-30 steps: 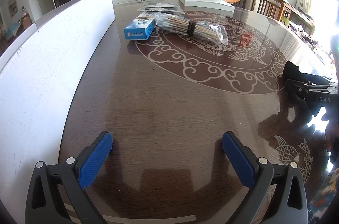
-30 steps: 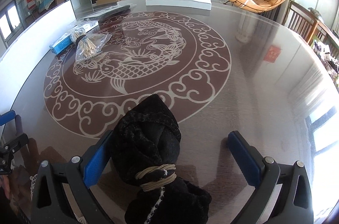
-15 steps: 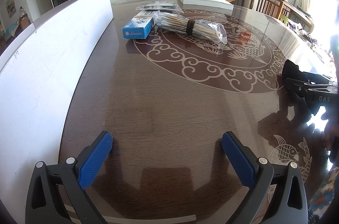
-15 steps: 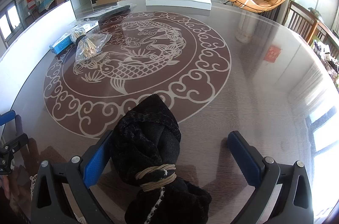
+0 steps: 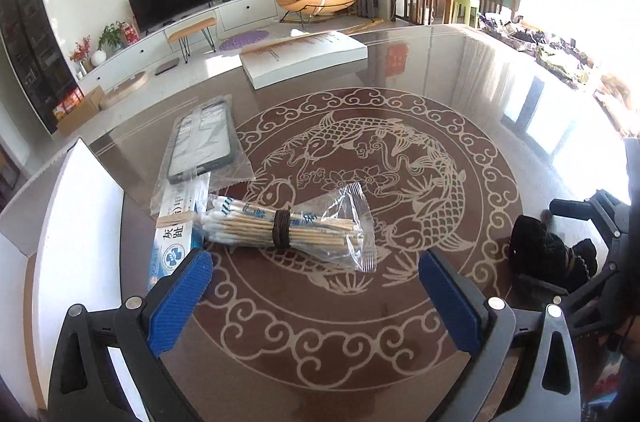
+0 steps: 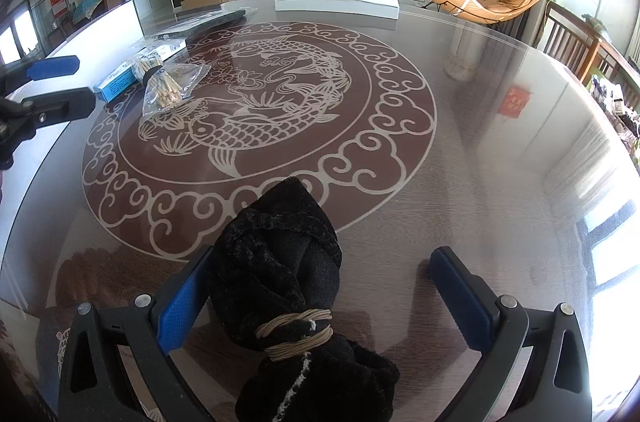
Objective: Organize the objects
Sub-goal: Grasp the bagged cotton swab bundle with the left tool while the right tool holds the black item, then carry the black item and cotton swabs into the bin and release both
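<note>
A clear bag of cotton swabs bound with a dark band lies on the table just ahead of my open, empty left gripper. A blue box lies beside the bag at its left, and a packaged phone case lies behind them. My right gripper is open around a black cloth bundle tied with a tan cord, which rests on the table against the left pad. The bundle also shows in the left wrist view, and the swab bag in the right wrist view.
The round glass-topped table has a fish pattern. A white board stands along its left edge. A thick white book lies at the far side. Chairs and a cluttered side table stand beyond the right edge.
My left gripper has swung forward and to the right, so the swab bag and blue box now lie close in front of it. The right gripper and cloth bundle have not moved.
</note>
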A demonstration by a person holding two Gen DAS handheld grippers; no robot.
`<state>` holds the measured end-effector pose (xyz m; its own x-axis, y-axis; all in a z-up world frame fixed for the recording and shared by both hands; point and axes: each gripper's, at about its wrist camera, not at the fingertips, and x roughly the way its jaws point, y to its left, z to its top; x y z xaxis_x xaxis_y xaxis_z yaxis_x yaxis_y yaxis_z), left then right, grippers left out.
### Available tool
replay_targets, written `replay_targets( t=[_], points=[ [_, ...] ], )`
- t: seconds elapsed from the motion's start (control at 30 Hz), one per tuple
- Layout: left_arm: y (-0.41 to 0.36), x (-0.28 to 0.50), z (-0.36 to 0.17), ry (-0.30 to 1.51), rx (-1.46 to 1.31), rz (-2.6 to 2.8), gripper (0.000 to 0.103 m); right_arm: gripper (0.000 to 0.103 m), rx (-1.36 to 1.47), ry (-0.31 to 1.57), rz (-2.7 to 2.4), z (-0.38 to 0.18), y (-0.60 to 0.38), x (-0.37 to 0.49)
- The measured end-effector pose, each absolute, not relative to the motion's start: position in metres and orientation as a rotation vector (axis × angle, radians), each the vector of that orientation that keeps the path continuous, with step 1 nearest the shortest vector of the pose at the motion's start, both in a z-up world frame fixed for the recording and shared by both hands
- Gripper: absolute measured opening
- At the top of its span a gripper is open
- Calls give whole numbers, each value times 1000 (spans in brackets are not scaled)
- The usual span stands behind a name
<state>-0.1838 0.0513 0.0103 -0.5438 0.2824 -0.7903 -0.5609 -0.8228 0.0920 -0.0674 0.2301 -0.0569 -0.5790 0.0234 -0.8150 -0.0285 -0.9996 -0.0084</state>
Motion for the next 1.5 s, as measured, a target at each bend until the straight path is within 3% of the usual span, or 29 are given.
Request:
replay_targets(
  t=[0.23, 0.37, 0.57, 0.73, 0.77, 0.8, 0.87, 0.9, 1.07, 1.1, 1.17, 1.2, 1.23, 1.33, 1.5],
  points=[
    [70, -255, -32, 295, -1402, 2614, 103, 103, -1427, 9, 2766, -57, 230, -68],
    [58, -241, -47, 307, -1411, 2636, 103, 103, -1427, 10, 2766, -57, 230, -68],
    [24, -225, -52, 135, -1407, 2536, 103, 103, -1427, 9, 2766, -57, 230, -68],
    [44, -232, -55, 243, -1436, 2460, 101, 103, -1427, 10, 2766, -57, 230, -68],
    [46, -227, -51, 248, -1403, 2468, 82, 103, -1427, 10, 2767, -57, 230, -68],
    [47, -221, -48, 253, -1372, 2484, 57, 103, -1428, 11, 2767, -57, 230, -68],
    [46, -208, -45, 256, -1335, 2472, 39, 103, -1427, 10, 2767, -57, 230, -68],
    [44, -200, -44, 266, -1317, 2464, 33, 103, -1428, 10, 2767, -57, 231, -68],
    [18, -144, -39, 252, -1225, 2431, 31, 103, -1572, 1, 2790, -54, 232, -70],
    [14, -133, -37, 240, -1205, 2428, 31, 98, -1615, 21, 2799, -52, 232, -70],
    [5, -112, -32, 202, -1164, 2431, 31, 63, -1637, -47, 2791, -47, 230, -68],
    [0, -103, -28, 171, -1147, 2432, 31, 40, -1647, -105, 2779, -45, 227, -68],
    [-5, -95, -23, 137, -1133, 2433, 31, 33, -1658, -119, 2771, -42, 226, -67],
    [-26, -70, -3, 18, -1075, 2441, 31, 33, -1674, -108, 2755, -37, 224, -61],
    [-81, -38, 52, -156, -947, 2496, 31, 33, -1600, 88, 2868, 10, 202, -54]
  ],
)
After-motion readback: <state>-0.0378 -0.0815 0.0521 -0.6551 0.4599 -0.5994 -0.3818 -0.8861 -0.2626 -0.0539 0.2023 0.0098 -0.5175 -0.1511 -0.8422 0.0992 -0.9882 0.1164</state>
